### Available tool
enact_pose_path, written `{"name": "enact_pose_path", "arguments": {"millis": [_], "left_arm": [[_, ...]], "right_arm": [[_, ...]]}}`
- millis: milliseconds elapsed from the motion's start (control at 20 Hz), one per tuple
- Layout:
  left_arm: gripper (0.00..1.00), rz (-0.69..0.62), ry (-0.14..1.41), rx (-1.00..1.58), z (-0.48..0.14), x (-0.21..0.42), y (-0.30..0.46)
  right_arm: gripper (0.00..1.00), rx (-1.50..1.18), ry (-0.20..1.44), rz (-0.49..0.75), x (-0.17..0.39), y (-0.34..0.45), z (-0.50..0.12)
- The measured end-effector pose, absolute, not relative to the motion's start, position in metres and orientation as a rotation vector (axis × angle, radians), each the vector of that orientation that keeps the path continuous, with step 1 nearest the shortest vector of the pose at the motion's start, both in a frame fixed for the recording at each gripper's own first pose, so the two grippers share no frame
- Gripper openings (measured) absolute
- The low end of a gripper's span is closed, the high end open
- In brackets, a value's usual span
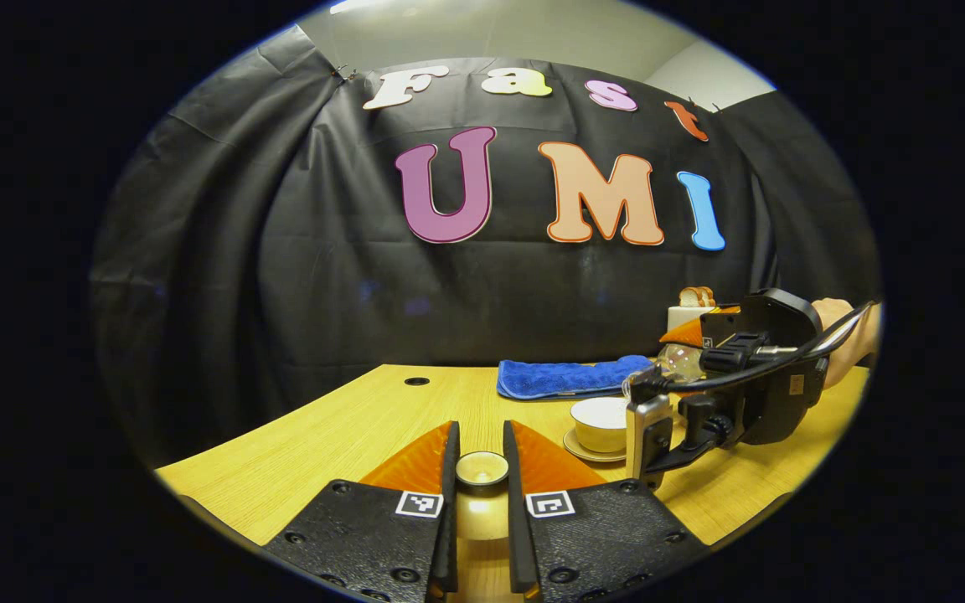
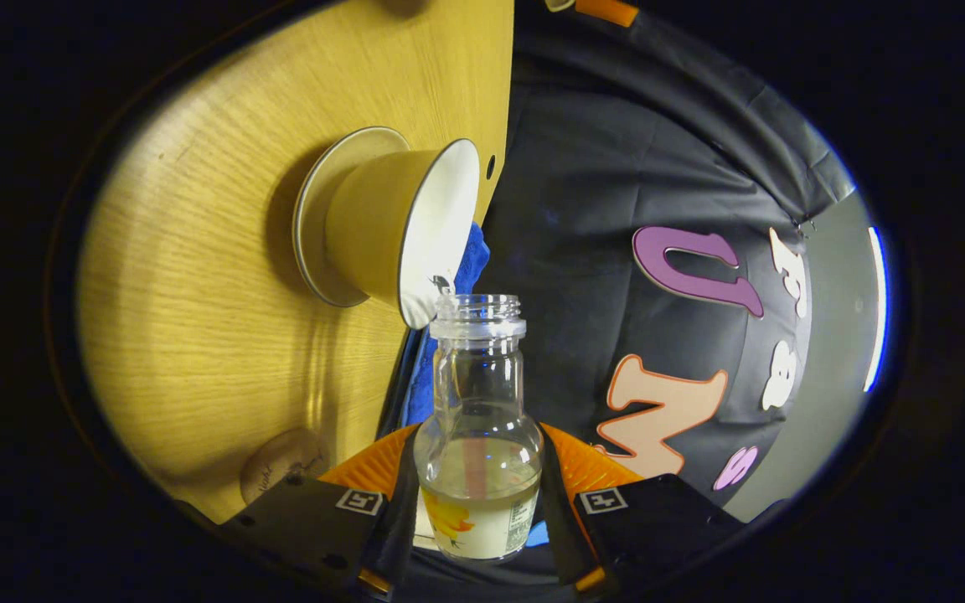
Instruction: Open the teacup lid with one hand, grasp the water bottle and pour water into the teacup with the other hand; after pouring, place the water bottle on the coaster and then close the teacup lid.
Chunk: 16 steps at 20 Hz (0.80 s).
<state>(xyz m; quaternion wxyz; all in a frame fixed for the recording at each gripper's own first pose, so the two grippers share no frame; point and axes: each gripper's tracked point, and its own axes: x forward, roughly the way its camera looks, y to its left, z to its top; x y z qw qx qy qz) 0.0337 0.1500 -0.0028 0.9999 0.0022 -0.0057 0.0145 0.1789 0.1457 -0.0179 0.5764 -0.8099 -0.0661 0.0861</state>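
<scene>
the left gripper point(image 1: 482, 469) held the teacup lid point(image 1: 482, 467) between its two fingers, low over the table point(image 1: 348, 419) at 6 o'clock in the left gripper view. the right gripper point(image 2: 478, 494) squeezed the water bottle point(image 2: 478, 435) on both sides. the bottle was tipped flat on its side, and its open mouth sat just beside the rim of the teacup point(image 2: 403, 226), at about 12 o'clock from the gripper. the cup stood on its saucer point(image 2: 315, 209) with no lid on.

in the left gripper view the teacup point(image 1: 601, 423) was at 3 o'clock from the lid, with the right gripper point(image 1: 721, 385) right next to it and a hand point(image 1: 847, 335) behind. a blue cloth point(image 1: 570, 377) lay at 12 o'clock from the cup.

what could go wrong? the bottle mouth was at the cup's edge, not well over the middle, so water could run down the outside onto the saucer and table. a fast tip could make a splash. the glass is smooth, so it might slip if the squeeze got weak.

the round thing point(image 2: 281, 473) at 8 o'clock in the right gripper view was maybe the coaster, but it was dim and partly cut off. i could not tell if water was flowing, or how much was in the cup. the bottle's bottom was hidden between the fingers.
</scene>
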Motion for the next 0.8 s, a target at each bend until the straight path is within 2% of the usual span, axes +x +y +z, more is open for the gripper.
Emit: {"name": "enact_pose_path", "arguments": {"millis": [450,800], "left_arm": [[0.21,0.03,-0.012,0.004,-0.002,0.033,0.15],[0.21,0.03,-0.012,0.003,-0.003,0.033,0.15]], "right_arm": [[0.7,-2.056,-0.305,0.174,0.173,0.159,-0.012],[0.7,-2.099,-0.324,0.177,0.176,0.161,-0.008]]}}
